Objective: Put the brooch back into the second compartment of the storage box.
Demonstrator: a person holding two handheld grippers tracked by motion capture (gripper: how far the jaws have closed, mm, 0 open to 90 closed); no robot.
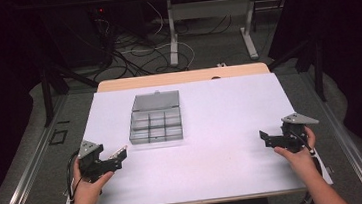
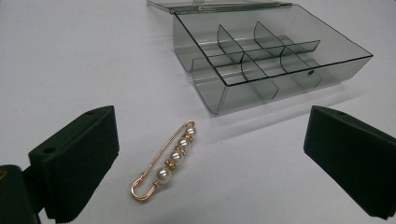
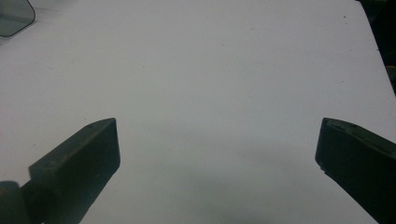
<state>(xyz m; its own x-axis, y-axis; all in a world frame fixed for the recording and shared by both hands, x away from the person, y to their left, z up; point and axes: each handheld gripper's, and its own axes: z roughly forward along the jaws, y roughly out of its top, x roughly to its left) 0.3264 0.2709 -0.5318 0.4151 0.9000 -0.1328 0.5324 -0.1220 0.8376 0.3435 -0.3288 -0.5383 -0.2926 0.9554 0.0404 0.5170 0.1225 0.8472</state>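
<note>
Wide open and holding nothing: left gripper [image 2: 205, 163], near the table's front-left edge, black jaws spread far apart. Between those jaws, flat on the white table surface [image 2: 70, 56]: a gold-coloured safety-pin brooch strung with a row of pearl-like beads [image 2: 169, 161]. Long axis slanted in the left gripper view, running from the rounded loop end low and nearer the camera up toward the clasp end farther off, so roughly along the gripper's line of sight rather than across it. Closer to the jaw on that view's left than to the other, touching neither.

Beyond the brooch, farther along the same line: a smoke-grey clear plastic organiser box with divided compartments [image 2: 261, 60], lid open and laid back, compartments apparently empty, though the tinted walls make that hard to confirm.

Likewise wide open and empty: right gripper [image 1: 279, 140], well apart at the table's front-right, over bare white surface, with just a corner of the box visible in its own view.

Clearly nearer to the brooch: the left hand [image 1: 89, 183]. Probably wanted for a clean pinch: a closing direction across the pin's thin width, which the present alignment roughly offers, plus a small shift toward the pin to centre it.
</note>
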